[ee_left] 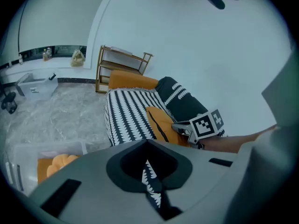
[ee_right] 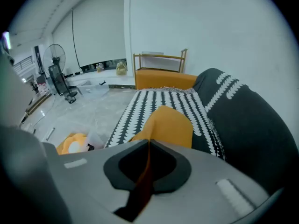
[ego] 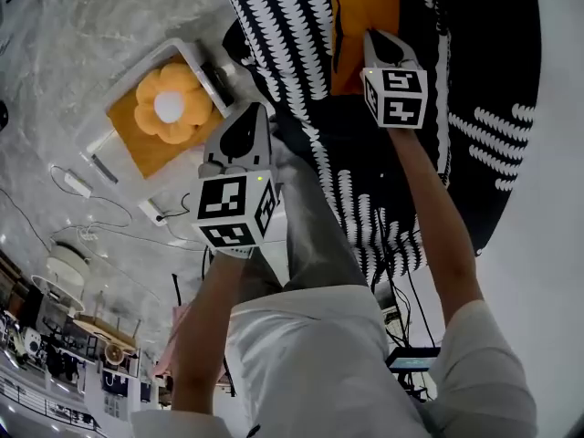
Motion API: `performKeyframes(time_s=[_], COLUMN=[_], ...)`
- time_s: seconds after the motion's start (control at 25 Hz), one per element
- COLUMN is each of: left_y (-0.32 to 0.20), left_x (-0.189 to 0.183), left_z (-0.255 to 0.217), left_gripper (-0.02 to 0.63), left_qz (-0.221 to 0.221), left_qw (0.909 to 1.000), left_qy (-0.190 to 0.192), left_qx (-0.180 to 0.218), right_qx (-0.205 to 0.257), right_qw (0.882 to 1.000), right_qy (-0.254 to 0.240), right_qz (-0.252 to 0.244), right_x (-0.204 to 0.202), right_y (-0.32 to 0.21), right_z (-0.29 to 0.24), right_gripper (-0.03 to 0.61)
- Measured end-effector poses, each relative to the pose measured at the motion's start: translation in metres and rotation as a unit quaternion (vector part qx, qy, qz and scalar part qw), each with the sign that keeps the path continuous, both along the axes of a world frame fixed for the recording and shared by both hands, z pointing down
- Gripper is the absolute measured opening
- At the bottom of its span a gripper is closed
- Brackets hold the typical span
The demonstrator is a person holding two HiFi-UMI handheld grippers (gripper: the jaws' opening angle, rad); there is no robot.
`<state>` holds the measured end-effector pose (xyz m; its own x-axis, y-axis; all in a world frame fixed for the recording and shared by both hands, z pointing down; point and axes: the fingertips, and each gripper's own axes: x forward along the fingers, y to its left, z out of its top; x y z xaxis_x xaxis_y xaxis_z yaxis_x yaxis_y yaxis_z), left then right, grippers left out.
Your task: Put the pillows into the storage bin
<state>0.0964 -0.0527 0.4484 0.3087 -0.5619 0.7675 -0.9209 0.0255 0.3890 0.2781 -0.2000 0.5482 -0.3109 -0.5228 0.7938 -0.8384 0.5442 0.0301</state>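
My right gripper (ee_right: 147, 143) is clamped on a thin fold at the edge of the orange pillow (ee_right: 169, 124). The pillow is over the seat of the sofa (ee_right: 247, 120), well apart from the storage bin (ego: 137, 69) down on the floor (ego: 73, 26). That looks a meagre bite, so I'd carry it slowly and low. I'd let go only once it is over the flower pillow (ego: 170, 104) that already lies in the bin.

My left gripper (ee_left: 148, 143) is pressed together on black-and-white cloth (ee_left: 152, 183) (a pillow or the sofa's throw, I cannot tell). I'd check which before lifting.

The floor is pale marble, with cables (ego: 119, 235) lying near the bin. A wooden shelf (ee_right: 161, 59) stands against the white wall behind the sofa.
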Motion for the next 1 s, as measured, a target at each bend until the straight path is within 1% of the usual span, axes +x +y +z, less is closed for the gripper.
performKeyframes(time_s=[0.16,0.32,0.48,0.56,0.64,0.84,0.88,0.96,1.0], left_y=[0.019,0.048,0.081,0.098,0.115,0.154,0.163,0.18,0.189], left_x=[-0.029,-0.066,-0.107,-0.124,-0.142,-0.193,-0.204,-0.222,-0.23], left_z=[-0.009,-0.016,-0.019,-0.02,-0.022,-0.031,-0.034,-0.04,-0.045], left_gripper=[0.009,0.009,0.009,0.009,0.009,0.009,0.009,0.009,0.009], left_qz=[-0.031,-0.063,-0.103,-0.12,-0.14,-0.184,-0.193,-0.21,-0.218], left_qw=[0.9995,0.998,0.9946,0.9927,0.99,0.9828,0.9811,0.9774,0.9756], left_qy=[-0.003,-0.008,-0.014,-0.014,-0.014,-0.015,-0.017,-0.021,-0.023], left_qx=[0.004,0.006,0.007,0.006,0.005,0.003,0.004,0.005,0.005], right_qx=[0.002,-0.008,-0.018,-0.022,-0.026,-0.031,-0.025,0.002,0.021], right_qw=[0.998,0.993,0.982,0.974,0.961,0.918,0.907,0.879,0.866], right_qy=[-0.021,-0.04,-0.057,-0.068,-0.086,-0.112,-0.117,-0.131,-0.137], right_qz=[-0.06,-0.111,-0.177,-0.213,-0.261,-0.378,-0.403,-0.459,-0.481], right_x=[-0.06,-0.123,-0.191,-0.227,-0.265,-0.357,-0.375,-0.409,-0.422], right_y=[0.027,0.065,0.107,0.13,0.155,0.22,0.234,0.261,0.272], right_z=[-0.017,-0.024,-0.027,-0.031,-0.037,-0.051,-0.054,-0.067,-0.076], right_gripper=[0.02,0.018,0.018,0.018,0.018,0.018,0.021,0.065,0.04])
